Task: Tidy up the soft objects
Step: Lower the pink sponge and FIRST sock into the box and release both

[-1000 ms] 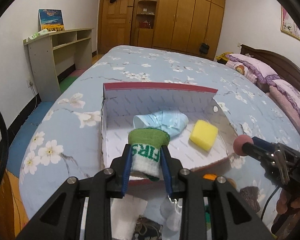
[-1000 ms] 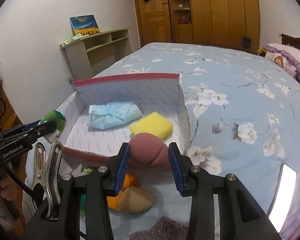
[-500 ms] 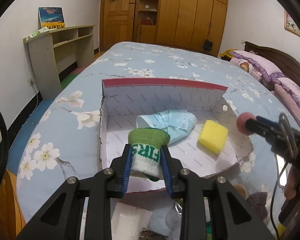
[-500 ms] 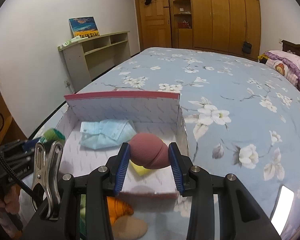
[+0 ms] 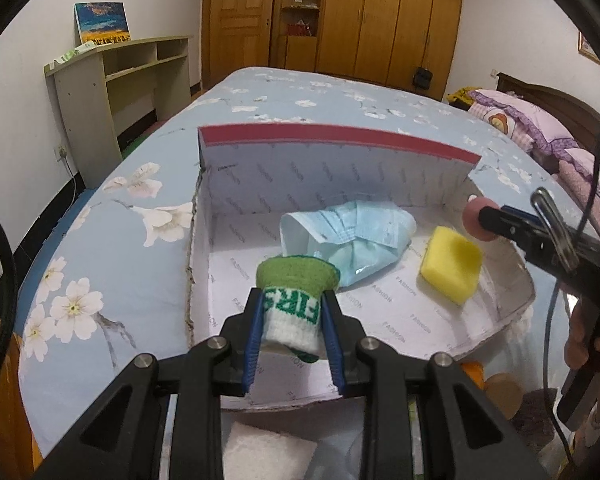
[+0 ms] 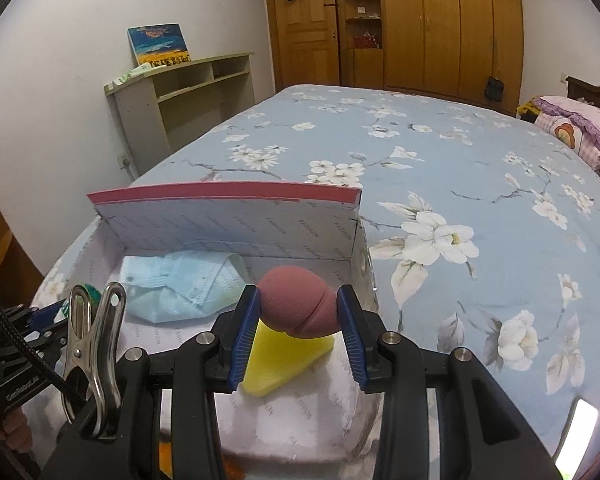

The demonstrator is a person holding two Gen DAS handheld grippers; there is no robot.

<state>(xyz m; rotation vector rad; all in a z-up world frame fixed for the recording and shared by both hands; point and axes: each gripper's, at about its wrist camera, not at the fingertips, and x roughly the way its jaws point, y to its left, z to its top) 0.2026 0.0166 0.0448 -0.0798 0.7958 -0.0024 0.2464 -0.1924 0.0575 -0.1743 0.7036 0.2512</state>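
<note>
A white box with a red rim (image 5: 332, 136) (image 6: 220, 194) lies open on the bed. Inside are a light blue face mask (image 5: 352, 236) (image 6: 180, 284) and a yellow sponge (image 5: 452, 264) (image 6: 284, 356). My left gripper (image 5: 294, 320) is shut on a green and white knitted wristband (image 5: 296, 300), held over the box's near left part. My right gripper (image 6: 298, 316) is shut on a dusty pink makeup sponge (image 6: 296, 304) (image 5: 474, 220), held over the box's right side above the yellow sponge.
Below the box's near edge lie a white cloth (image 5: 268, 456), an orange item (image 5: 474, 372), a tan sponge (image 5: 500, 396) and a dark fuzzy item (image 5: 536, 420). A shelf unit (image 5: 120, 80) stands by the left wall. Pillows (image 5: 540, 128) lie at the far right.
Both grippers have moved forward over the box with their objects. The pink sponge now hangs above the yellow sponge; the wristband is over the box floor.
</note>
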